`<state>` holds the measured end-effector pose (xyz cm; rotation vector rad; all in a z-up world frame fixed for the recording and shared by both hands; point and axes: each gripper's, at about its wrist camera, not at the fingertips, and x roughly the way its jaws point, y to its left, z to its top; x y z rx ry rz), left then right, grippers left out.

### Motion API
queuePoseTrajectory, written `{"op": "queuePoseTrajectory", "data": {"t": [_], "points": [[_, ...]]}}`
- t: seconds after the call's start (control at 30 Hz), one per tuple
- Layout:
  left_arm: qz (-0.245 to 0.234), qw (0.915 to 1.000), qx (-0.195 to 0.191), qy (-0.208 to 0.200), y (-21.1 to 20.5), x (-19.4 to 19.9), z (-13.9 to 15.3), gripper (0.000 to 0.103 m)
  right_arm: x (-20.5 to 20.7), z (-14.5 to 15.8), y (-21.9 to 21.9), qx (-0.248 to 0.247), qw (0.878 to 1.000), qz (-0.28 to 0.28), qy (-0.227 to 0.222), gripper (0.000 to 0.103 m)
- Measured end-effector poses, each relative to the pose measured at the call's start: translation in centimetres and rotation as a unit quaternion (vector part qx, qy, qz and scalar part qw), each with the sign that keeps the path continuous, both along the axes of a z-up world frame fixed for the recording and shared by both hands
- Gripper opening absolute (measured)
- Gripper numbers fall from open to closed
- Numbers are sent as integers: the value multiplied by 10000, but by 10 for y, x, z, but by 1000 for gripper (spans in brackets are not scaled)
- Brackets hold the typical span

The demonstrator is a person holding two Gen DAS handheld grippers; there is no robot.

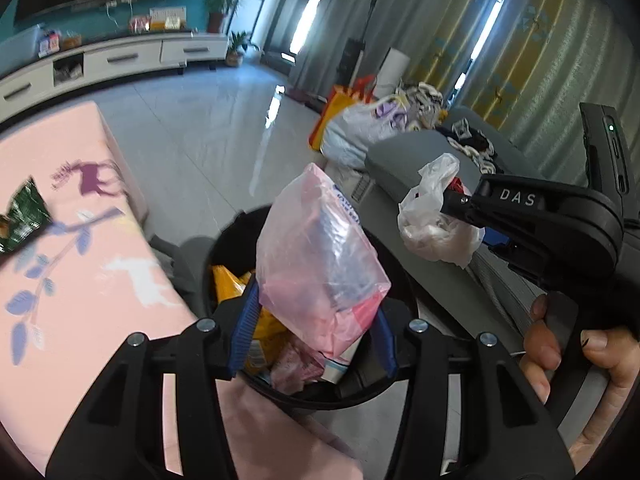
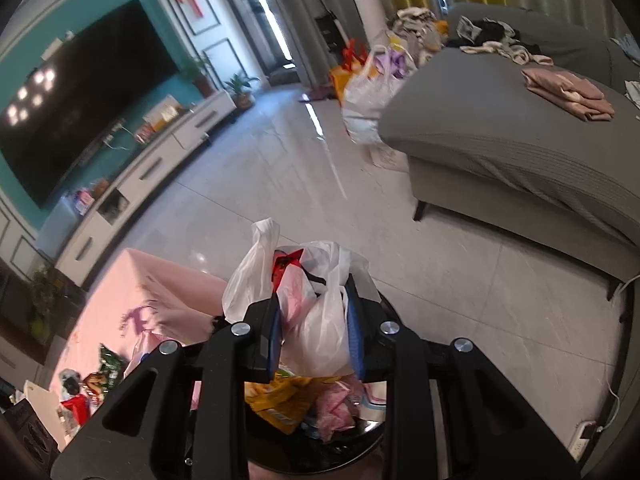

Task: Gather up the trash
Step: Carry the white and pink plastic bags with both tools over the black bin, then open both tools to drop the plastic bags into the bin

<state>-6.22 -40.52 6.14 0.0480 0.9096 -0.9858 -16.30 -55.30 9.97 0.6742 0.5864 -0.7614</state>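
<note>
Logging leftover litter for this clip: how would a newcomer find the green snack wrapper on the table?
Start at the pink tablecloth with deer and leaf prints, beside the black trash bin. Near its far left edge lies the green snack wrapper, crumpled, dark and glossy. It is the only loose item there in the left wrist view.

Two grippers – two bags – one bin.

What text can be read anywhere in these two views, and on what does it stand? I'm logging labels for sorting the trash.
"DAS": white letters on the black arm of the right claw, seen from the left wrist.
Blue print on the packet inside the translucent pink plastic bag: too curved and blurred to read.
Print on the crumpled yellow snack wrapper in the black round bin: too blurred to read.
Print on the green snack packet: too blurred to read.
</note>
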Motion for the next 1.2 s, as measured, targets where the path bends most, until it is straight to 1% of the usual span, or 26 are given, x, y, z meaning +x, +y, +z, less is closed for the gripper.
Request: {"op": "queuePoseTrajectory", "data": {"t": [0.07,0.3,0.47,0.6,0.77,0.8,0.83,0.87,0.9,0.93,0.97,1.0,1.03,1.07,1.13,1.2], "points": [[-36,9999,57,98,-6,2,-7,51,4,-6,-3,28,9999,-6,167,28],[-148,9981,306,506,-26,5,-26,51,15,-18,-25,-14,9984,259,511,29],[-248,9967,504,586,-36,4,-32,51,25,-31,-39,185,9973,427,576,29],[-390,9946,606,741,-42,4,-39,52,38,-43,-42,285,9949,488,830,30],[-438,9932,694,826,-44,6,-45,53,49,-57,-44,404,9915,467,1145,37],[-428,9931,661,866,-43,7,-44,56,51,-58,-45,418,9903,459,1245,39],[-402,9931,614,913,-41,9,-44,62,52,-59,-46,443,9891,469,1320,43],[-371,9932,573,942,-39,12,-43,66,52,-60,-46,472,9883,486,1367,50],[-314,9937,497,958,-36,14,-40,73,52,-60,-46,491,9879,495,1384,55],[-265,9943,398,951,-31,16,-36,75,51,-58,-46,512,9885,476,1341,65],[-239,9947,326,943,-28,17,-33,80,49,-55,-45,513,9896,442,1271,68],[-209,9952,199,930,-21,19,-27,90,47,-51,-44,498,9906,426,1199,71],[-186,9956,114,916,-17,20,-22,94,47,-48,-42,477,9912,430,1158,74],[-134,9961,-4,874,-8,23,-15,94,47,-44,-39,429,9920,442,1106,79],[22,9969,-133,770,9,29,-3,98,49,-33,-30,254,9936,481,994,82],[340,9969,-303,640,36,40,11,99,52,-23,-21,103,9945,557,881,83]]}}
